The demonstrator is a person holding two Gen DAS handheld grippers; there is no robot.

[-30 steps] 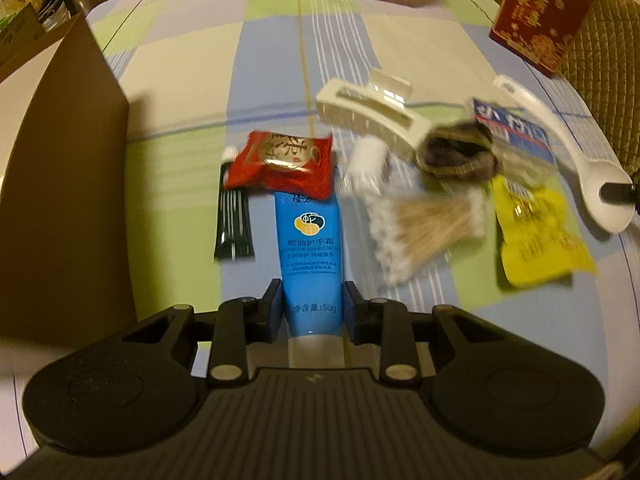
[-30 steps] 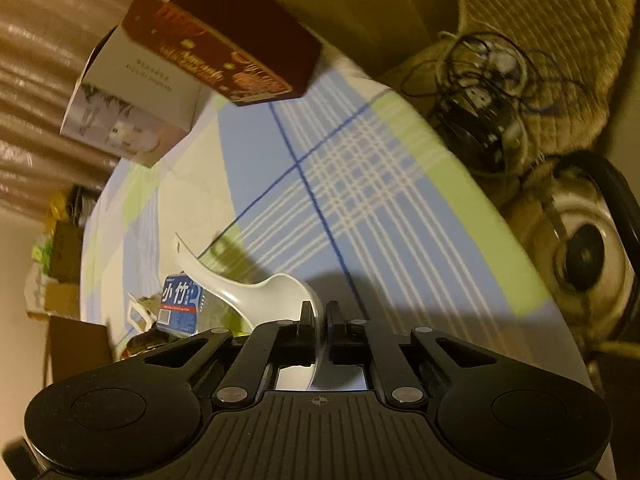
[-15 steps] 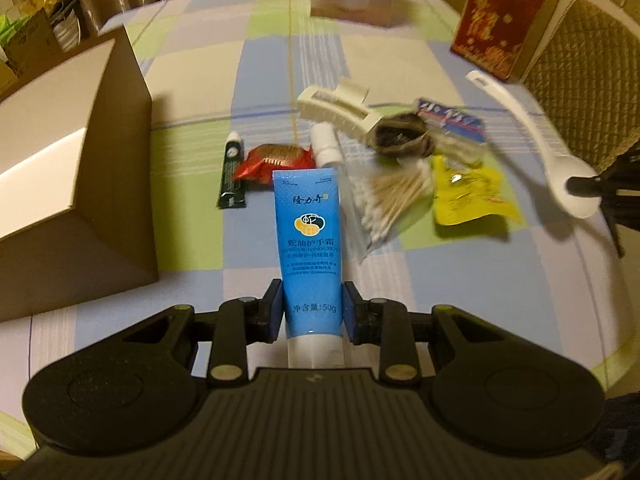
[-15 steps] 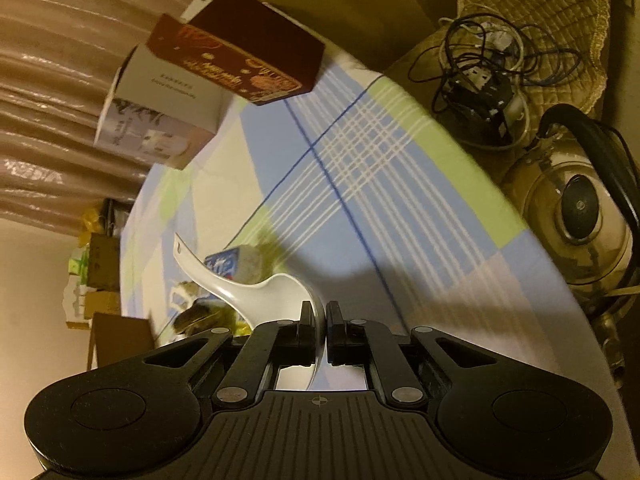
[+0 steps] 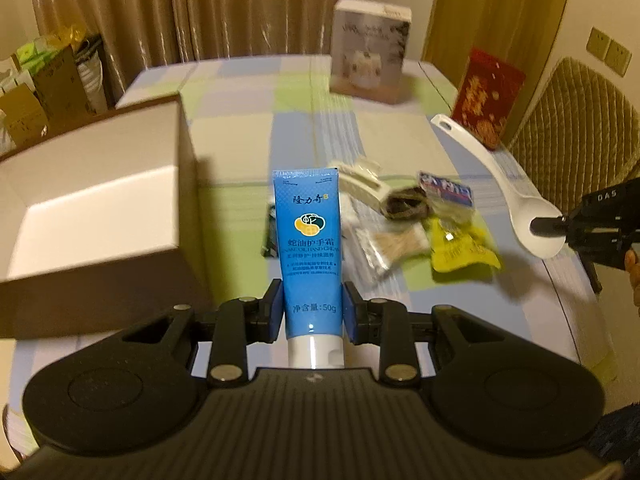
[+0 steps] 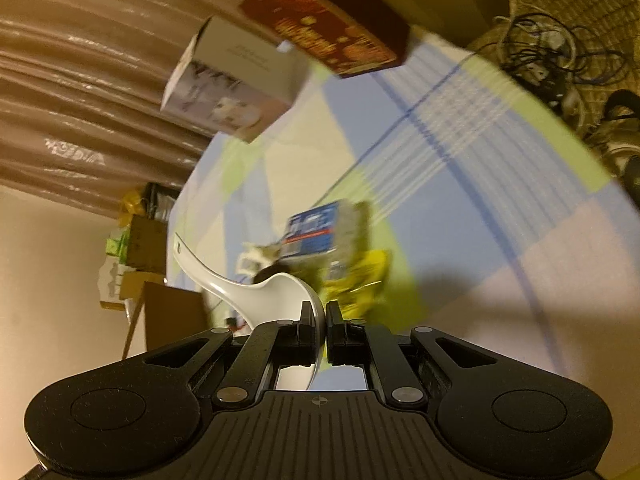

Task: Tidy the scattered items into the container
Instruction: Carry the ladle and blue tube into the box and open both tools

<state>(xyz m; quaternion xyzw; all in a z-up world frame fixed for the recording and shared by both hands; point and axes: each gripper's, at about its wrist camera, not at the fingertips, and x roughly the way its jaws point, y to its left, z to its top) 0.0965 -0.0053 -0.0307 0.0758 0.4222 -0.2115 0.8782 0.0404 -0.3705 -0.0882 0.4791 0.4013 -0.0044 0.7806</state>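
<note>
My left gripper (image 5: 312, 304) is shut on a blue hand-cream tube (image 5: 310, 240), held up above the checked tablecloth. To its left stands the open brown box with a white inside (image 5: 92, 204). My right gripper (image 6: 319, 318) is shut on the bowl rim of a white rice spoon (image 6: 256, 288), whose handle points away to the left. In the left wrist view that spoon (image 5: 496, 172) hangs at the right with the right gripper (image 5: 560, 226) on its bowl. A cream hair clip (image 5: 362, 186), a dark hair tie (image 5: 404, 202), cotton swabs (image 5: 396, 242) and a yellow packet (image 5: 460, 250) lie on the table.
A white printed carton (image 5: 370, 50) and a red box (image 5: 488, 96) stand at the far side. A quilted chair (image 5: 572, 128) is at the right edge. A blue-labelled packet (image 6: 320, 226) lies by the yellow one. Cables (image 6: 552, 60) lie beyond the table.
Both grippers have risen with their loads. The tube has come off the table and the view has tilted up to show the box's inside. The spoon has lifted clear of the cloth.
</note>
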